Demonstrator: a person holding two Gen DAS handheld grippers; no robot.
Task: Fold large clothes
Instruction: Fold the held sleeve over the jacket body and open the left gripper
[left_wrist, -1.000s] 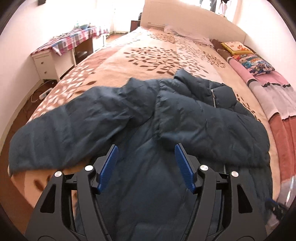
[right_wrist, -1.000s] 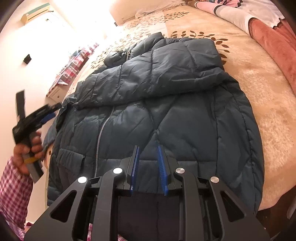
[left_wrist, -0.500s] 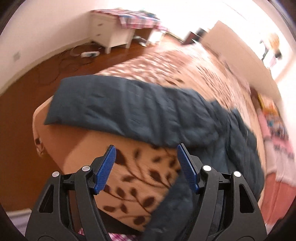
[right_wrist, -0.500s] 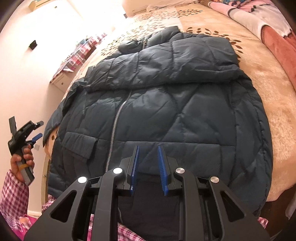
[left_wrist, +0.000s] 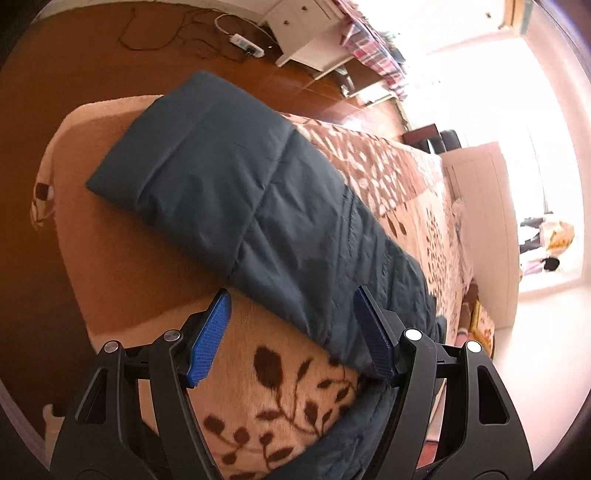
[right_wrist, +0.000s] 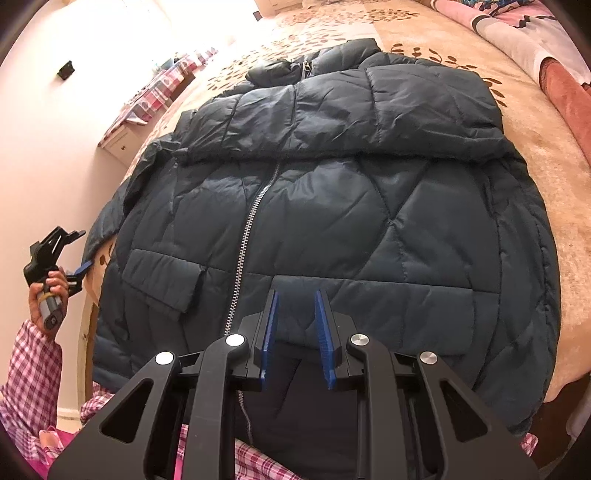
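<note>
Sleeve (left_wrist: 236, 177) only in L view, L hand-held gripper (left_wrist: 291, 332) wide; R hand-held gripper (right_wrist: 297, 332) narrow, empty.

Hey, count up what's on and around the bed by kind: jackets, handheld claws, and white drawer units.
Dark teal quilted puffer jacket: 1
Black handheld claws with blue pads: 2, left claw and right claw
White drawer unit by the wall: 1
Total: 4
</note>
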